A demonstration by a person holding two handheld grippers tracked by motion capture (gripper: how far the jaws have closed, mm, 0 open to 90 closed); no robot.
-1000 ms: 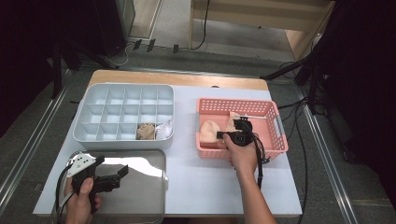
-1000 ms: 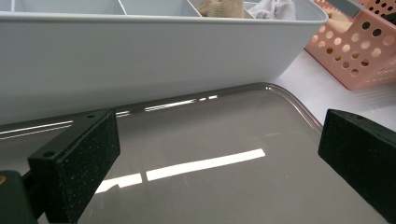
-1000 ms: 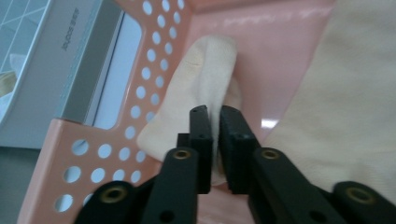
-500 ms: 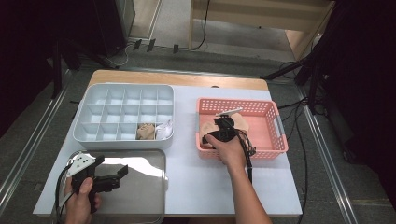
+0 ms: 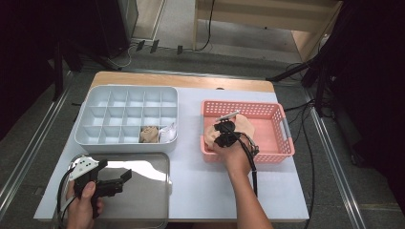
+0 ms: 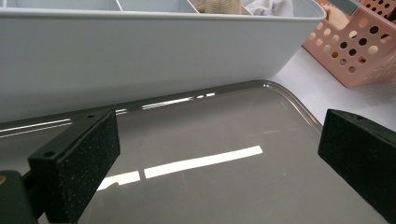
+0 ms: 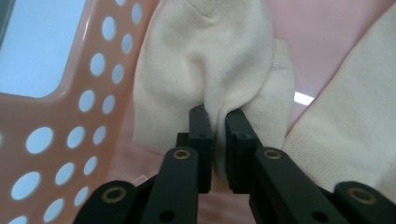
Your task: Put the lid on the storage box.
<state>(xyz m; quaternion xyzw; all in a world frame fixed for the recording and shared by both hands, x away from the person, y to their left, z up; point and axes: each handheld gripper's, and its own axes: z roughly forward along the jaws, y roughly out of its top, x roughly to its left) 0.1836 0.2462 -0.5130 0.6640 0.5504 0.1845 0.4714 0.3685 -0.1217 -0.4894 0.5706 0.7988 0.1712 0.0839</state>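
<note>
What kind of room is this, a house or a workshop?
Probably a lab or workshop set up for recording. Cables trail over a bare floor beside the white table. A person's right hand-held gripper pinches a cream sock in a pink basket.

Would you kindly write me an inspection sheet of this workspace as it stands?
Surface: white table with a wooden far edge.
Job's things: cream sock in the pink basket, pinched by the right tongs; a second cream sock beside it.
Other items: grey compartment tray with a tan item and a white item in two front cells; steel tray.
Grippers: left tongs open above the steel tray; right shut on the sock.
Cables: one trails from each gripper; more on the floor.
Surroundings: wooden furniture and dark stands beyond the table.
</note>
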